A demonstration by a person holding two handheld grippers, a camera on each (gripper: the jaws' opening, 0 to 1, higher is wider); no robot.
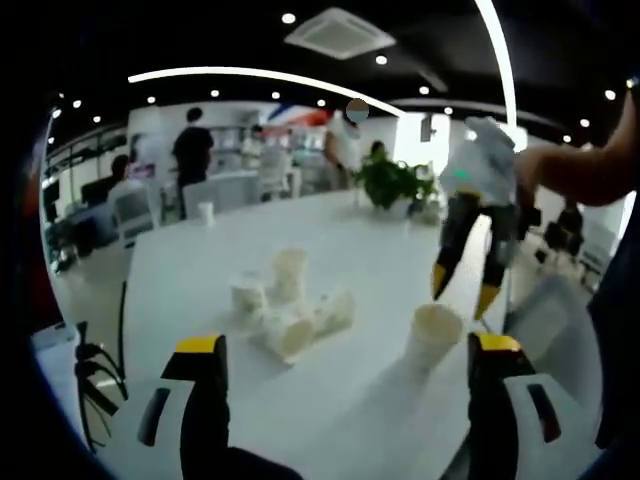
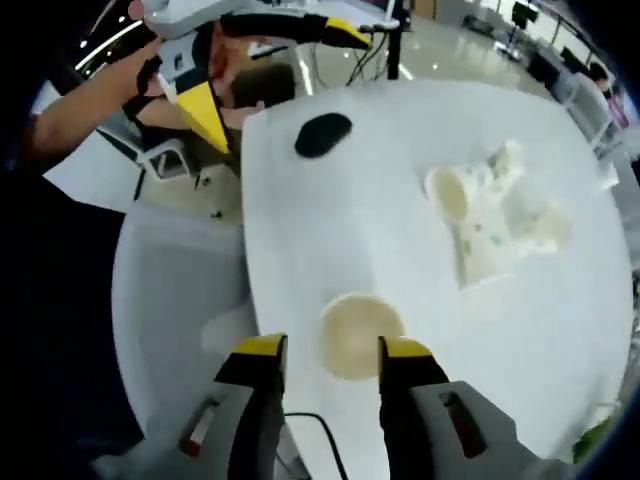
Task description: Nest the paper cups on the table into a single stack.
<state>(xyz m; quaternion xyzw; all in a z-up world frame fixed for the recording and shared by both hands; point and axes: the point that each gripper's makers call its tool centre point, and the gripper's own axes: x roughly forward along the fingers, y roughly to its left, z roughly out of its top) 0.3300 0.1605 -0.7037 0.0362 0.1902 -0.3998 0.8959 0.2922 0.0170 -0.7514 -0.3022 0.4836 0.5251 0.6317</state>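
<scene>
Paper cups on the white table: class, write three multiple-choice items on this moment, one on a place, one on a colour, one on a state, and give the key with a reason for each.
1. Where does the single upright cup stand?
A. Inside the cluster of cups
B. Apart from the cluster, under the right hand-held gripper
C. Beside the potted plant

2. What colour are the tips of the right hand-held gripper?
A. Yellow
B. Red
C. Green

3. How do the cups in the cluster lie?
A. All nested in one stack
B. All crushed flat
C. Loose, some upright and some on their sides

Key: 1 B, the left gripper view shows it alone on the table; 2 A, both tips are yellow; 3 C, the cluster is a loose jumble.
</scene>
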